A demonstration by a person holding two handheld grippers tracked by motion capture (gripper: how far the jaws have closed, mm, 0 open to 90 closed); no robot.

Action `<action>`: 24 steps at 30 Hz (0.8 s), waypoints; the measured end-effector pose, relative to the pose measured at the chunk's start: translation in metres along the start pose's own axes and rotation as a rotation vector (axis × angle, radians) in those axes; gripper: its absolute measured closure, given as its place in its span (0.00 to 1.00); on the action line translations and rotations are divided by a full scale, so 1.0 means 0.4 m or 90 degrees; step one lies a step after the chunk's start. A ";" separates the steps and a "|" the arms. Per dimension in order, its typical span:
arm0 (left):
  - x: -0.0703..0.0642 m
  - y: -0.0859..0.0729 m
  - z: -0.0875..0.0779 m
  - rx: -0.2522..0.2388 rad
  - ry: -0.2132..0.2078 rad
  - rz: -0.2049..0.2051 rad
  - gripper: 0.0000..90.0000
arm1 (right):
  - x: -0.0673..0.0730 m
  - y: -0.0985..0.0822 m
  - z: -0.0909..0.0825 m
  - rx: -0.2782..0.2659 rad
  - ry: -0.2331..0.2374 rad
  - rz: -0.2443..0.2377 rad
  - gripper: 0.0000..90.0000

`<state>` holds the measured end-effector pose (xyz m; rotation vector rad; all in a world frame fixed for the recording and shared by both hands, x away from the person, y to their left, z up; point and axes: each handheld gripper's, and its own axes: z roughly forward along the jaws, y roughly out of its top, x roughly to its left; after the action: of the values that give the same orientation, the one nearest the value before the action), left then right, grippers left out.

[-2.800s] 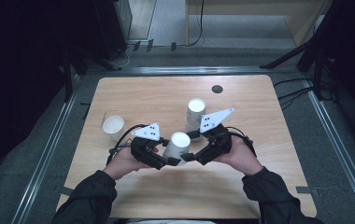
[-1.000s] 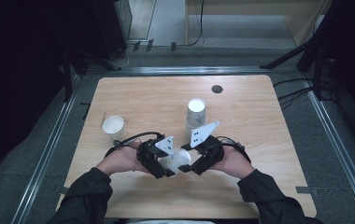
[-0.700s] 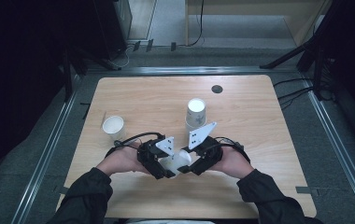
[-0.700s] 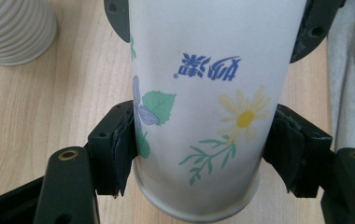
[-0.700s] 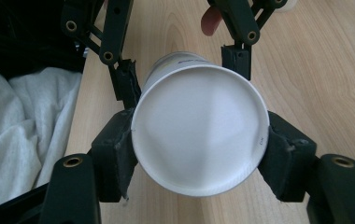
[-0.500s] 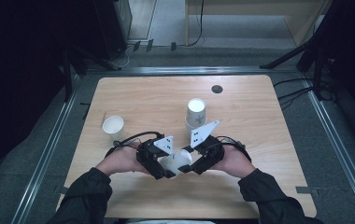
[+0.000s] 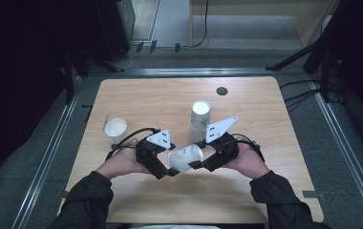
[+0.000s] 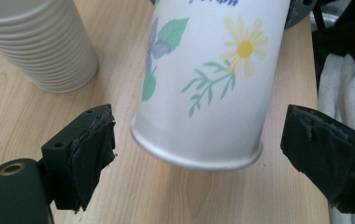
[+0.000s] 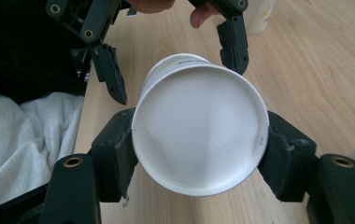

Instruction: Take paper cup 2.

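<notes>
right gripper (image 9: 199, 154) pinches a flowered paper cup (image 7: 185, 158) sideways; left gripper (image 8: 222, 154) spread wide around its rim.

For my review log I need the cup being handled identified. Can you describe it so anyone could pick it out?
On the light wooden table, look at the near edge where the two black grippers meet. Between them lies a white paper cup with a flower print, on its side, clamped at its base by the right gripper. Its neighbours, the tall stack of white cups and the small plain cup, stand upright.
</notes>
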<state>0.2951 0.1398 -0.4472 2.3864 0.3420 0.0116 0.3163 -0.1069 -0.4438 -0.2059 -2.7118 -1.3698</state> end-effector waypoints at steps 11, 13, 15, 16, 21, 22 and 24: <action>0.006 -0.010 -0.018 -0.067 0.002 -0.044 0.08 | -0.007 0.008 -0.048 -0.045 -0.005 0.006 0.40; 0.002 -0.011 -0.018 -0.082 0.002 -0.047 0.08 | -0.009 0.011 -0.055 -0.051 -0.002 0.007 0.40; -0.002 -0.011 -0.019 -0.097 0.004 -0.047 0.08 | -0.010 0.013 -0.058 -0.058 0.004 0.006 0.40; -0.003 -0.010 -0.019 -0.106 0.003 -0.049 0.08 | -0.009 0.014 -0.059 -0.062 0.007 0.008 0.40; -0.011 -0.008 -0.018 -0.142 -0.008 -0.053 0.08 | -0.006 0.025 -0.054 -0.076 0.024 0.010 0.40; -0.012 -0.007 -0.018 -0.147 -0.005 -0.052 0.08 | -0.006 0.027 -0.053 -0.080 0.027 0.008 0.40; -0.014 -0.008 -0.016 -0.155 -0.006 -0.055 0.09 | -0.004 0.032 -0.050 -0.087 0.035 0.012 0.40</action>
<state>0.2884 0.1448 -0.4439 2.1289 0.4144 0.0019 0.3205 -0.1154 -0.4221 -0.2005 -2.5671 -1.5342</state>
